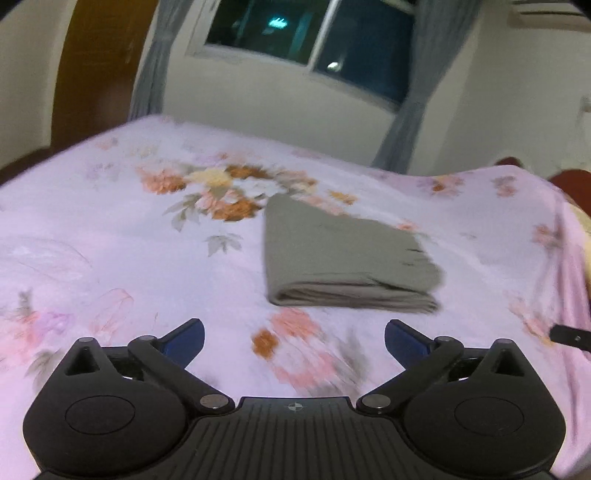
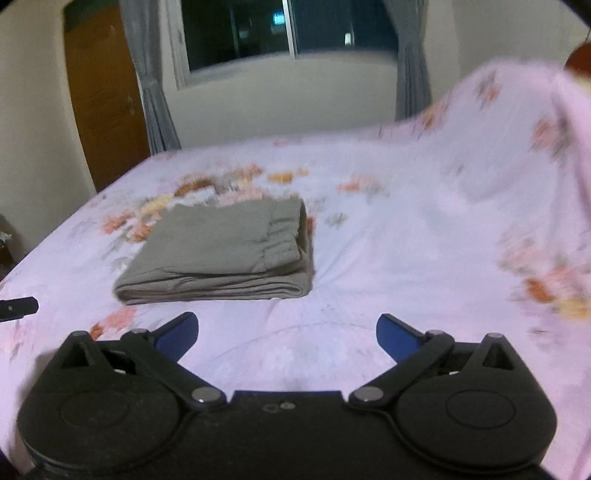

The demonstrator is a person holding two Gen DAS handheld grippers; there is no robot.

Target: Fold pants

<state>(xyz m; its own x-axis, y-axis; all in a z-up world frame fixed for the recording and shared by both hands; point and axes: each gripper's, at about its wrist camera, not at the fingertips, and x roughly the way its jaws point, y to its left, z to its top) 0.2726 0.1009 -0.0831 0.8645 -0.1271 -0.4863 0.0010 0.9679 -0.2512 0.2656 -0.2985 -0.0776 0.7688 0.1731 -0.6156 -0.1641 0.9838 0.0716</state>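
Observation:
Grey pants [image 1: 343, 254] lie folded into a flat stacked rectangle on the pink floral bedsheet [image 1: 110, 229]. In the right wrist view the same pants [image 2: 221, 251] sit left of centre, waistband end toward the right. My left gripper [image 1: 294, 339] hovers above the sheet, short of the pants' near folded edge, its blue-padded jaws spread wide with nothing between them. My right gripper [image 2: 287, 334] is likewise open and empty, held back from the pants' near edge. A black tip of the other gripper shows at each view's side edge.
The bed fills most of both views; the sheet [image 2: 406, 240] rises over a hump at the right [image 2: 517, 129]. Behind stand a wall, a dark window [image 2: 280, 29] with grey curtains, and a brown door [image 2: 103, 92] at the left.

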